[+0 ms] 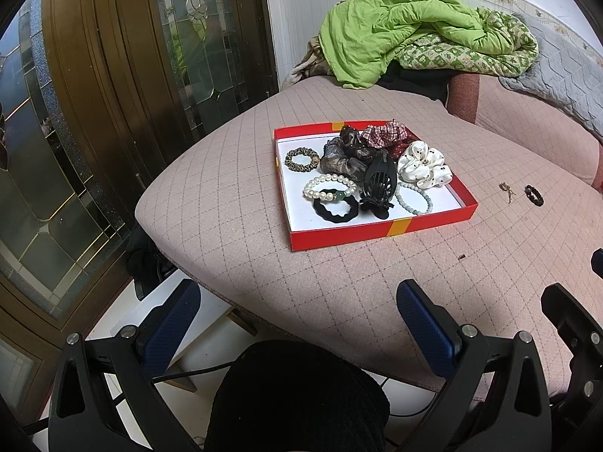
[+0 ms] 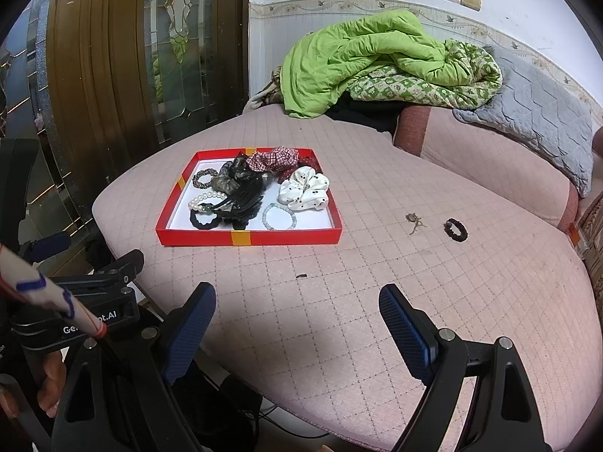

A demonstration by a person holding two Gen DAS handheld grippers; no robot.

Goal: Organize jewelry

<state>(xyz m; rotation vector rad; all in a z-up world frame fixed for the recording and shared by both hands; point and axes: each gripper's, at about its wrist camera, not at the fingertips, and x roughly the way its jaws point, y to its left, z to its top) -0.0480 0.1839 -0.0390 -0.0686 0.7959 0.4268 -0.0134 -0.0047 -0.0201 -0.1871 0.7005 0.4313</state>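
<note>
A red tray [image 1: 377,229] [image 2: 211,238] with a white floor lies on a pink quilted cushion. It holds a pearl bracelet [image 1: 328,185] [image 2: 205,199], a pale bead bracelet [image 1: 416,197] [image 2: 279,216], a black hair tie [image 1: 336,209] [image 2: 203,220], a black claw clip [image 1: 380,184] [image 2: 243,197], a white scrunchie [image 1: 424,164] [image 2: 304,187], a checked scrunchie [image 1: 384,132] [image 2: 273,158] and a leopard band [image 1: 301,160] [image 2: 203,177]. Outside it, to the right, lie a small brown piece [image 1: 507,190] [image 2: 413,220] and a dark ring-shaped band [image 1: 533,195] [image 2: 456,229]. My left gripper [image 1: 297,301] and right gripper [image 2: 297,305] hang open near the cushion's front edge, holding nothing.
A green quilt [image 1: 414,26] [image 2: 369,60] and a grey padded cover [image 2: 535,113] are piled at the back. A wooden door with leaded glass [image 1: 113,75] stands left. A dark-clad knee [image 1: 297,395] sits under my left gripper. A hand [image 2: 49,384] holds the left gripper's handle.
</note>
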